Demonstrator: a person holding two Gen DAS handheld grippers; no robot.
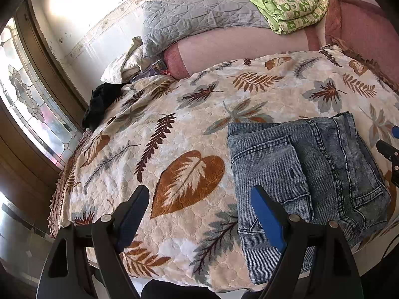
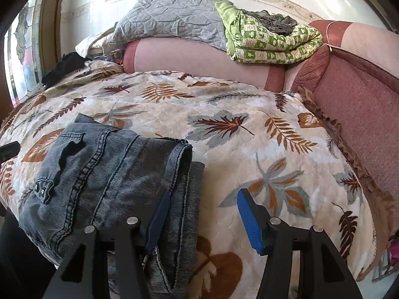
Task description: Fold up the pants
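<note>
Leaf-print bedspread [image 2: 249, 114] lies bare beyond the folded jeans [image 1: 311, 164]; pillows [image 2: 199, 57] block the far edge, seemingly against the wall

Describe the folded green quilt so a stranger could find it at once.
Start at the leaf-print bedspread and look to the pink bolster at its far edge. The green quilt lies folded on top, right of the grey quilted pillow: the only green-and-white checked piece, with a grey garment on it.
</note>
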